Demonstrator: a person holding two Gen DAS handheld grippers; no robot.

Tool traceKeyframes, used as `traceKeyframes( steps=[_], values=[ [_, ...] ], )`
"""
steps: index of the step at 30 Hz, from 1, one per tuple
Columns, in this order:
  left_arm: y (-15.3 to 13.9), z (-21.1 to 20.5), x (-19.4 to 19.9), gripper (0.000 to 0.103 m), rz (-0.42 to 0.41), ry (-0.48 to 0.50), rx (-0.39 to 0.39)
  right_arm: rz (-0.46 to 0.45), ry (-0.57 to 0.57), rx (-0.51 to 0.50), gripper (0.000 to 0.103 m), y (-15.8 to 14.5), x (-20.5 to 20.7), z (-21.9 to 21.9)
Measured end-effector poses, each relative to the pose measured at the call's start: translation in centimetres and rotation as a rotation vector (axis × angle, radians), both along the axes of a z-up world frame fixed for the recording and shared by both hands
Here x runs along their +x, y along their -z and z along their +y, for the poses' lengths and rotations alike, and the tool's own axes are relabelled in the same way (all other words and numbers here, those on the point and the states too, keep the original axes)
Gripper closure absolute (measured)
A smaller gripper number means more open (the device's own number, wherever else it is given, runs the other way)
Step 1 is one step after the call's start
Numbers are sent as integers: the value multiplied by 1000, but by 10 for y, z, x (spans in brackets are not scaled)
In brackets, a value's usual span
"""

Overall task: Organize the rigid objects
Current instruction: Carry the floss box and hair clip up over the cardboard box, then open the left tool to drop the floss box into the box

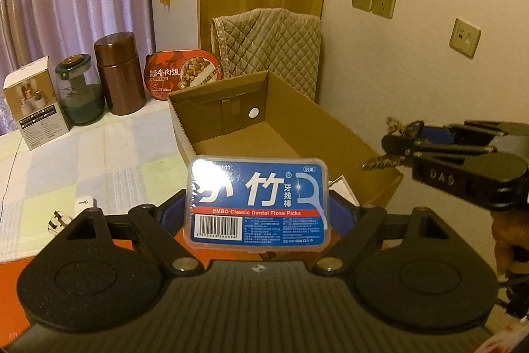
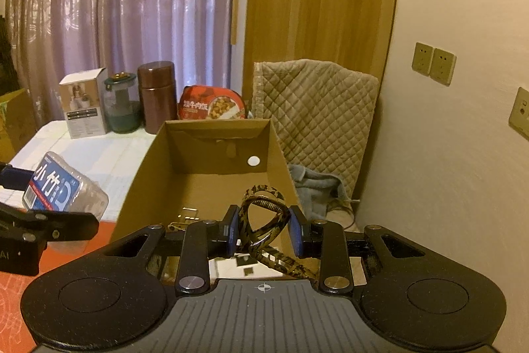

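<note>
Cardboard box [image 2: 211,184]: one; floss-pick case [image 1: 257,204]: one; hair clip [image 2: 263,220]: one.

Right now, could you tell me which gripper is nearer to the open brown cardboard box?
Right. The right gripper, holding a patterned hair clip, is above the open brown cardboard box's near end; the left gripper, holding a blue floss-pick box, sits short of it.

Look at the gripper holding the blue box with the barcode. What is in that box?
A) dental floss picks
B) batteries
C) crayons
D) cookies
A: the label on the blue box clamped in the left gripper reads "Classic Dental Floss Picks" and shows a drawing of a floss pick.
</note>
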State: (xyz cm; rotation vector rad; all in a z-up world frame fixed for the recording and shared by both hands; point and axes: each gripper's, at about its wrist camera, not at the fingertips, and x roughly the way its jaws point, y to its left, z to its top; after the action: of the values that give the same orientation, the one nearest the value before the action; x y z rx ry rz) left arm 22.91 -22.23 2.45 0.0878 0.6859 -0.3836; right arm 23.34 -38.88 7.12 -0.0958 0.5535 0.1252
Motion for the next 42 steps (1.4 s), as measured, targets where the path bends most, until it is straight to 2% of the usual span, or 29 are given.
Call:
traceKeyframes(
  steps=[15, 24, 34, 42],
  values=[
    [35, -31, 59, 20, 53, 63, 21, 21, 51, 41, 75, 7, 41, -19],
    [51, -39, 66, 20, 66, 79, 47, 35, 53, 54, 75, 14, 48, -21],
    [51, -44, 68, 20, 74, 92, 22, 39, 52, 62, 75, 17, 50, -22],
    [34, -26, 62, 20, 17, 43, -6, 37, 49, 74, 75, 16, 48, -21]
  ],
)
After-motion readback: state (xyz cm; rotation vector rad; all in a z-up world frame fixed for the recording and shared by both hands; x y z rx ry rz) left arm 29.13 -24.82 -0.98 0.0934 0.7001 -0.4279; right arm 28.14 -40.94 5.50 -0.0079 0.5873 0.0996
